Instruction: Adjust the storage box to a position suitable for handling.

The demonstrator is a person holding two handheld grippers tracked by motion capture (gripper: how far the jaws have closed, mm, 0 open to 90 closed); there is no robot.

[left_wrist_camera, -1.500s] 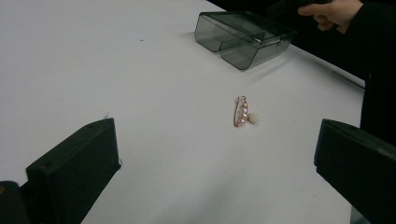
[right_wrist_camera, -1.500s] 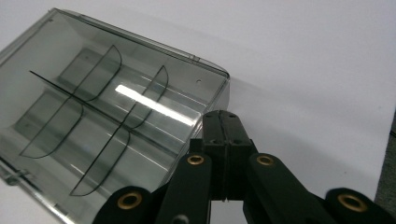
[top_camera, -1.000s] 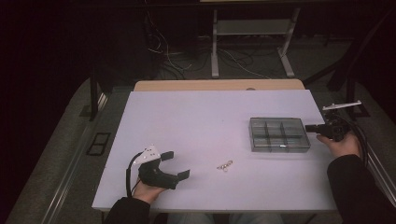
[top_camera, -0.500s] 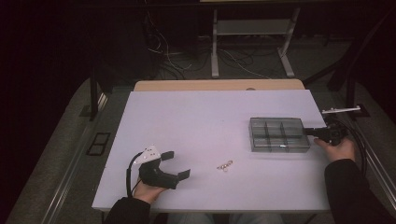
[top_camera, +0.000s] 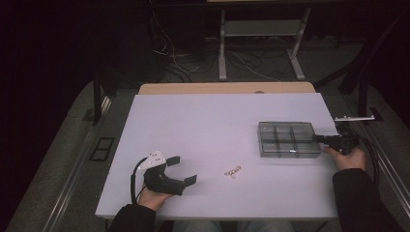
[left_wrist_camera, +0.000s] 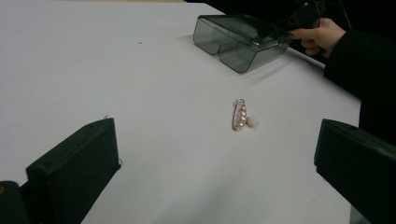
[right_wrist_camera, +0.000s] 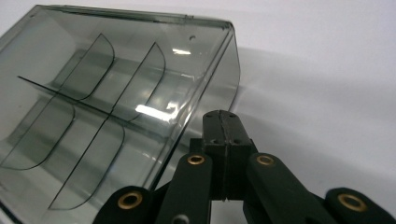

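A clear grey compartment box (top_camera: 289,139) (left_wrist_camera: 238,39) (right_wrist_camera: 93,107) with several empty sections sits on the right part of the white table (top_camera: 212,125). My right gripper (top_camera: 319,138) (right_wrist_camera: 223,122) is shut, its tip right at the box's right end wall; nothing shows between the jaws. A small gold pin with pearl beads (top_camera: 232,171) (left_wrist_camera: 242,115) lies on the table toward the front. My left gripper (top_camera: 183,169) (left_wrist_camera: 217,140) rests at the front left, open wide and empty, pointing at the pin from a short distance away.
A wooden tabletop edge (top_camera: 227,88) adjoins the far side of the white table. Cables (top_camera: 241,60) and a metal stand (top_camera: 263,29) are on the floor behind. A person's right sleeve (top_camera: 360,198) lies along the table's right front corner.
The right hand and its shut gripper have shifted slightly toward the near side along the box's right end. The left gripper, the pin and the box have stayed in place.
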